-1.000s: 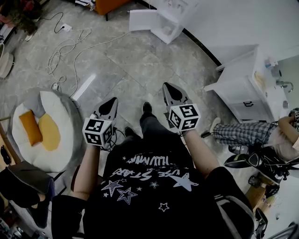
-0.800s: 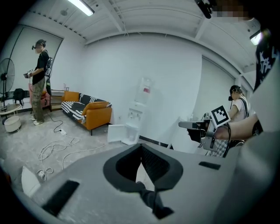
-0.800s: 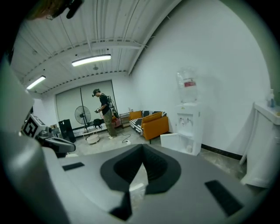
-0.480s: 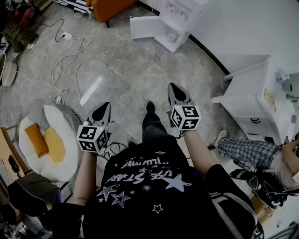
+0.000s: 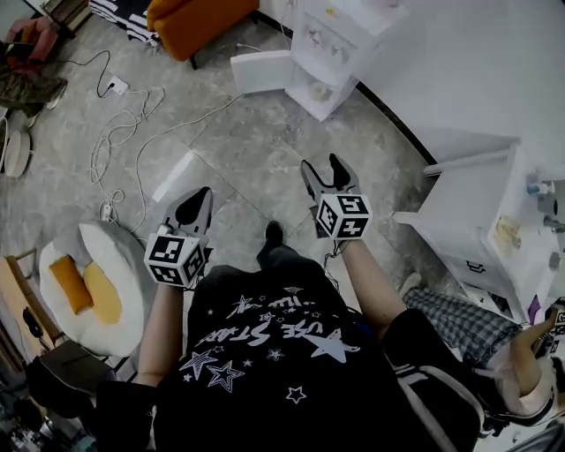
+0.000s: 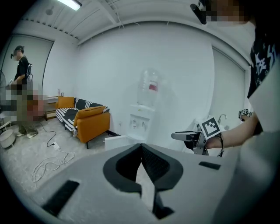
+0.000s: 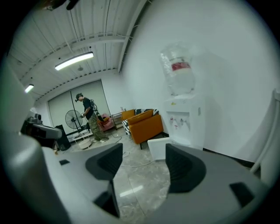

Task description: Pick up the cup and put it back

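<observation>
No cup shows in any view. In the head view my left gripper [image 5: 199, 196] is held over the grey tile floor with its jaws shut and nothing in them; the left gripper view shows its tips [image 6: 141, 146] meeting. My right gripper [image 5: 324, 169] is held a little farther forward, and its jaws are opening with only floor showing between them. The right gripper view shows the same wide gap [image 7: 142, 159]. Both point toward a white water dispenser [image 5: 340, 35] with a clear bottle on top [image 7: 178, 70], standing against the wall.
An orange sofa [image 5: 190, 18] stands left of the dispenser, with a white box [image 5: 260, 71] on the floor between them. White cables [image 5: 124, 124] trail over the tiles. An egg-shaped cushion [image 5: 97, 274] lies at left. A white cabinet [image 5: 490, 221] and a seated person [image 5: 468, 309] are at right.
The right gripper's jaws have gone from shut to spread apart. Both grippers and the head view have moved forward, so the dispenser and sofa show more fully.
</observation>
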`<action>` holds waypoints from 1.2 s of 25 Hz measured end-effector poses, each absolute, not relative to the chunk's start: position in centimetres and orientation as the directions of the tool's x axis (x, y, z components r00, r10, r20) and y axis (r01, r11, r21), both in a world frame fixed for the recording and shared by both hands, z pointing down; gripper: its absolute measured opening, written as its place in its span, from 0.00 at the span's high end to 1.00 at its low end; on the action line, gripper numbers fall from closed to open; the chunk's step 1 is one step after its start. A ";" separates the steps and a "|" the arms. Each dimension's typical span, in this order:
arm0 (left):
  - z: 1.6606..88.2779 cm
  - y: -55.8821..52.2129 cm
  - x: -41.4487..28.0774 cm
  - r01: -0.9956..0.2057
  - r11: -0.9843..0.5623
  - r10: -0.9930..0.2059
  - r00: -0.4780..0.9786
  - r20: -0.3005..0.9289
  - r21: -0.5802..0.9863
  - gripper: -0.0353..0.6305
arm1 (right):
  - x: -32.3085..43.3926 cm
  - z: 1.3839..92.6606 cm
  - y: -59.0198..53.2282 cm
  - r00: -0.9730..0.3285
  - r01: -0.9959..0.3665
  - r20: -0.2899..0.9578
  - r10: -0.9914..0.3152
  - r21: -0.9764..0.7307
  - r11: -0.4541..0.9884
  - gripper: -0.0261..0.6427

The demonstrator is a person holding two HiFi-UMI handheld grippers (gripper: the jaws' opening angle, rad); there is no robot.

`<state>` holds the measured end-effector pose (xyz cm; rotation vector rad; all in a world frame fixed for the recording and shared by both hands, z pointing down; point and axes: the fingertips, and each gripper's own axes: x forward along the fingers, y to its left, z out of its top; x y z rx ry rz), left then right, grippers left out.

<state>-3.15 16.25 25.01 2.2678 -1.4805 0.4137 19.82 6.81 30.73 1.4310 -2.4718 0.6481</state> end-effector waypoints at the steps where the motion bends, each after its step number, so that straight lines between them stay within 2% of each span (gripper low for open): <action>1: 25.0 15.5 -2.8 -0.918 -0.359 -0.799 0.394 0.453 0.165 0.93 | 20.2 31.1 6.0 -0.503 -0.863 0.397 -0.768 -0.275 0.424 0.50; 5: 25.1 13.7 -2.5 -0.925 -0.348 -0.800 0.379 0.465 0.156 0.93 | 21.3 32.6 3.8 -0.479 -0.873 0.423 -0.769 -0.321 0.367 0.41; 9: 25.5 11.6 -3.8 -0.935 -0.325 -0.810 0.352 0.469 0.141 0.93 | 21.1 33.8 2.4 -0.458 -0.882 0.447 -0.769 -0.333 0.333 0.39; 17: 26.9 4.6 -5.1 -0.921 -0.355 -0.802 0.389 0.452 0.162 0.93 | 19.5 35.7 -0.8 -0.413 -0.901 0.486 -0.770 -0.340 0.269 0.39; 22: 30.7 -1.5 -5.2 -0.889 -0.410 -0.748 0.456 0.482 0.205 0.93 | 19.3 38.6 -4.8 -0.323 -0.936 0.540 -0.777 -0.306 0.176 0.39; 30: 37.2 -12.3 -6.2 -0.842 -0.485 -0.673 0.531 0.515 0.236 0.93 | 16.9 45.1 -12.9 -0.186 -0.969 0.620 -0.762 -0.243 0.039 0.45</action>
